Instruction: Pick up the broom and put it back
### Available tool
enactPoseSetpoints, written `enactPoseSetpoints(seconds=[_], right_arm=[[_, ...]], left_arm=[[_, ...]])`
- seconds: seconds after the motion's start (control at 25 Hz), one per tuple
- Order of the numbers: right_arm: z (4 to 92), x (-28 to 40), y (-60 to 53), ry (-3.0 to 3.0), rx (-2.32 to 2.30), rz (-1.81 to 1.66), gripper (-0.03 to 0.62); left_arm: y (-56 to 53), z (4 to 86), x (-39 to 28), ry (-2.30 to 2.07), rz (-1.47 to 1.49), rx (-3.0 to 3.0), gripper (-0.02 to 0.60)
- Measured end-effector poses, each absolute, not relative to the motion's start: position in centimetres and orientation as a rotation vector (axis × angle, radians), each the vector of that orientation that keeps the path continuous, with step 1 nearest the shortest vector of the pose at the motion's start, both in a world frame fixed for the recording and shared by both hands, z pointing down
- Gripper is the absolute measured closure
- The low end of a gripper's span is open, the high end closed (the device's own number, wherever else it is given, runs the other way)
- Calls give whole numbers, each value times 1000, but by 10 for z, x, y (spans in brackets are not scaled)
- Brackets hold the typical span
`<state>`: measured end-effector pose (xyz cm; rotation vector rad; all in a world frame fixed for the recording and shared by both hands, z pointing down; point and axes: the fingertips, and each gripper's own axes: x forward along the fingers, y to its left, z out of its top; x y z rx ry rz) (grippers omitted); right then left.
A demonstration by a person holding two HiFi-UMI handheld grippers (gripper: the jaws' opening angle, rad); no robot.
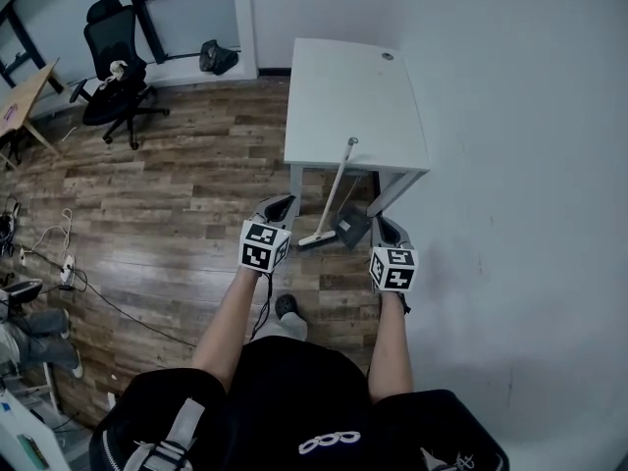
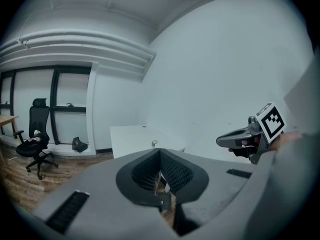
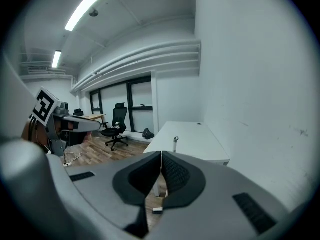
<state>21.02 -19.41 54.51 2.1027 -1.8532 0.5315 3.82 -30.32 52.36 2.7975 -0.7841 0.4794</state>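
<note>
Against the front edge of the white tabletop [image 1: 339,86] leans the broom [image 1: 334,192]: its handle top rests on that edge, and its pale head sits on the wood floor [image 1: 196,204] just in front of the tabletop's legs. A dark dustpan [image 1: 354,230] stands just beside the broom head, below the same front edge. I have the left gripper [image 1: 278,205] short of the tabletop, to the left of the broom head and apart from it, aimed towards the tabletop's front left corner. In the left gripper view I see its fingers clenched, tips meeting, with nothing caught between them; the tabletop and the broom's handle top show beyond them. My right gripper [image 1: 383,226] is near the tabletop's front right leg, just right of the dustpan and clear of the broom. Its fingers are also clenched on nothing, pads pressed together along their length in the right gripper view. Each gripper's marker cube faces up at the head camera. A black office chair [image 1: 116,57] stands well to the left of the tabletop by the windows, a black bag [image 1: 218,57] lies on the floor near the tabletop's far left corner, and a power strip [image 1: 67,271] with loose cables lies well to the left of the tabletop
</note>
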Motion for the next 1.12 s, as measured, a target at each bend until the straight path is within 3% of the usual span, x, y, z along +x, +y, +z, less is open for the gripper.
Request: enactPoseSetpoints(seconds=[0.6, 0.64, 0.68, 0.72, 1.12], right_arm=[[563, 230, -239, -1842, 2136, 548, 562], [568, 232, -243, -1850, 2127, 564, 517], [573, 232, -249, -1862, 2113, 580, 418], [578, 233, -256, -1872, 2099, 593, 393], [613, 263, -323, -1905, 2027, 622, 390]], left_arm=[[-336, 549, 41, -731, 514, 2786, 561], [-338, 552, 41, -737, 517, 2780, 561], [-340, 555, 40, -743, 520, 2775, 561], [-343, 557, 39, -749, 523, 2773, 561], [-385, 572, 71, -788, 501, 2755, 561]])
